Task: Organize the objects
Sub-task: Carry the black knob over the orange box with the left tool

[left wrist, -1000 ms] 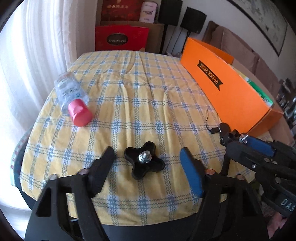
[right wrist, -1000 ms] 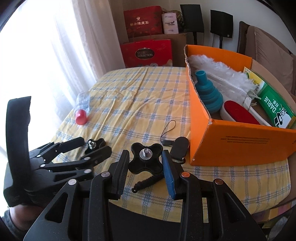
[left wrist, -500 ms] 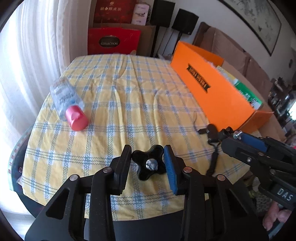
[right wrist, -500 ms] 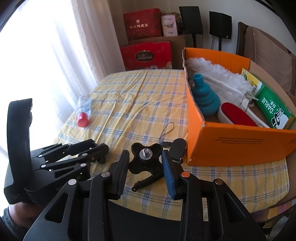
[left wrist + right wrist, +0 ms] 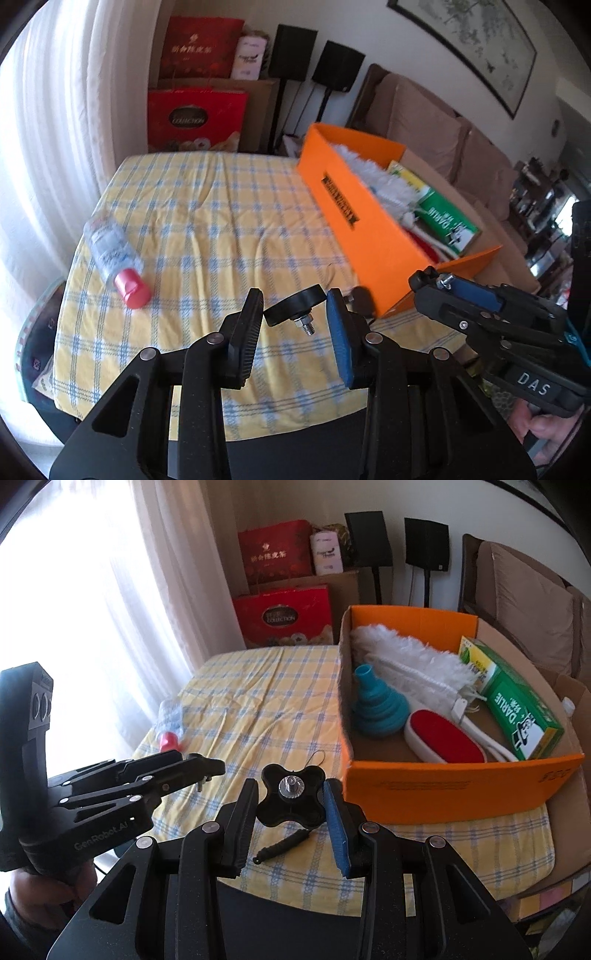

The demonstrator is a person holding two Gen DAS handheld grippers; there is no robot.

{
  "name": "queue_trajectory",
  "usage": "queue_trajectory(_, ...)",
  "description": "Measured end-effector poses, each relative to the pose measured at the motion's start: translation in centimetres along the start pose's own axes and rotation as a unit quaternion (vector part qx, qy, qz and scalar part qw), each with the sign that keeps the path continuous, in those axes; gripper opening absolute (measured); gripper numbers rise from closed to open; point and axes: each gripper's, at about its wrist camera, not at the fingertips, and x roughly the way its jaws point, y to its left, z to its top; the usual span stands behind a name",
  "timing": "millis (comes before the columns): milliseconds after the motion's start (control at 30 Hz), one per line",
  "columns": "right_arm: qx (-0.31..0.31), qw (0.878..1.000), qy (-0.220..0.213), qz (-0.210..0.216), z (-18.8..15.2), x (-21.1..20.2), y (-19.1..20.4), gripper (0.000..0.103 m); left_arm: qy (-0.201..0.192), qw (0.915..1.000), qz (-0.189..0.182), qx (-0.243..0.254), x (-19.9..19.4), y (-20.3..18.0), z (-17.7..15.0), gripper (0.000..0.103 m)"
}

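Orange box (image 5: 443,790) already holds several items; beside it, our left gripper (image 5: 295,317) and right gripper (image 5: 290,801) each pinch a black knob, while the bottle (image 5: 114,251) remains well apart.

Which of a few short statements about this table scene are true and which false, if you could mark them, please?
1. Each tool grips a black star knob: the left tool holds one star knob, the right tool another star knob. True.
2. The clear bottle with the red cap stands upright. False: it lies on its side on the checked tablecloth.
3. The orange box is empty. False: it holds a teal funnel, a white duster, a red brush and a green carton.
4. The bottle is outside the box. True.
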Motion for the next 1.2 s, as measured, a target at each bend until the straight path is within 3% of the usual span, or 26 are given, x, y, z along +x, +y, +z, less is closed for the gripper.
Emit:
queue_trajectory(533,0.031,0.999,-0.029,-0.025,3.2,-3.8,-5.6,0.036,-0.028,0.9963,-0.066,0.046,-0.7,-7.3,5.1,0.033)
queue_trajectory(900,0.05,0.998,-0.012,-0.037,3.9,-2.7,-9.9,0.036,0.013,0.9938,-0.091,0.063,4.5,-11.3,7.1,0.033)
queue_trajectory(1200,0.072,0.997,0.012,0.0,3.5,-0.3,-11.6,0.036,0.04,0.9942,-0.087,0.05,6.8,-10.9,6.8,0.033)
